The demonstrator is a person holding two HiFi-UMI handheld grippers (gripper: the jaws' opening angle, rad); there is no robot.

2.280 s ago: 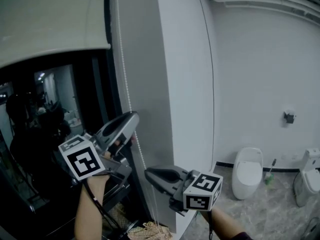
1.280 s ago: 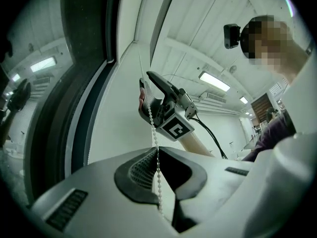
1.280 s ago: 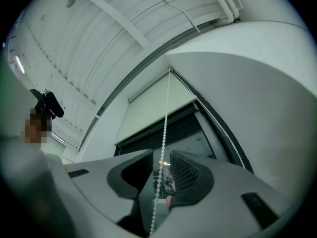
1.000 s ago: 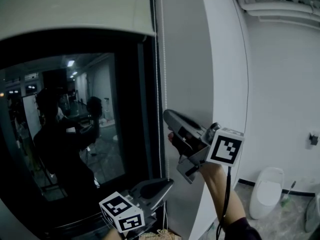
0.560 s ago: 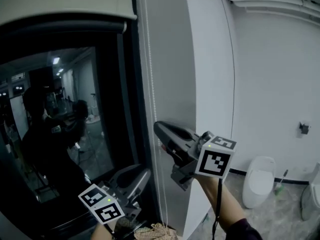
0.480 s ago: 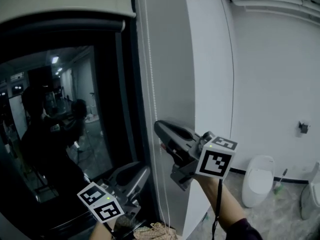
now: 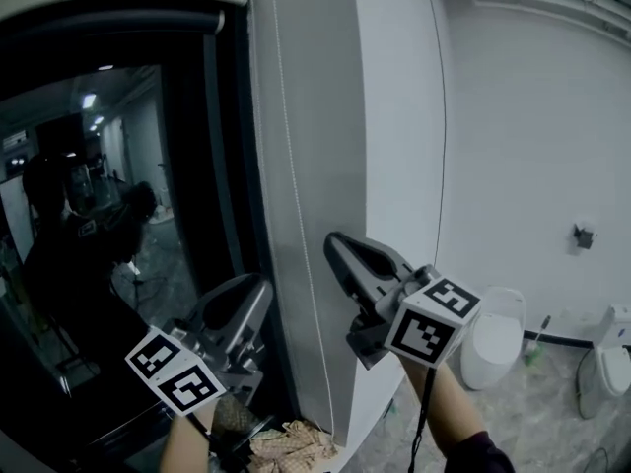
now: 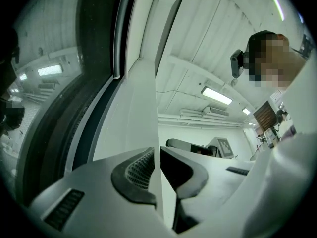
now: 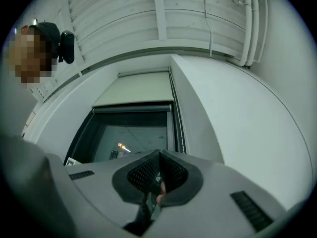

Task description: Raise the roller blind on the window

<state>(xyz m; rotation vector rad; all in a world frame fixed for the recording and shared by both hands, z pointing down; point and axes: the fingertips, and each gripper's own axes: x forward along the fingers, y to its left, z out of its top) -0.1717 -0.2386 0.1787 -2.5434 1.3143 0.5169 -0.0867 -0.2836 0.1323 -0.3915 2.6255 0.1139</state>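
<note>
Right claw (image 9: pixel 158 153) clamped, left claw (image 8: pixel 156 149) pressed to thin seam. Only our head view shows toilet (image 7: pixel 490 338), 3 o'clock, beyond wall corner (image 7: pixel 414 116).

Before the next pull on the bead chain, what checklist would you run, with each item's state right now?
1. Cream roller blind fully raised: not ok, it covers the top of the window.
2. White bead chain hangs straight along the wall: ok.
3. Right gripper shut: ok.
4. Chain held in right gripper: cannot tell.
5. Left gripper on chain: not ok, shut with no chain seen between.
</note>
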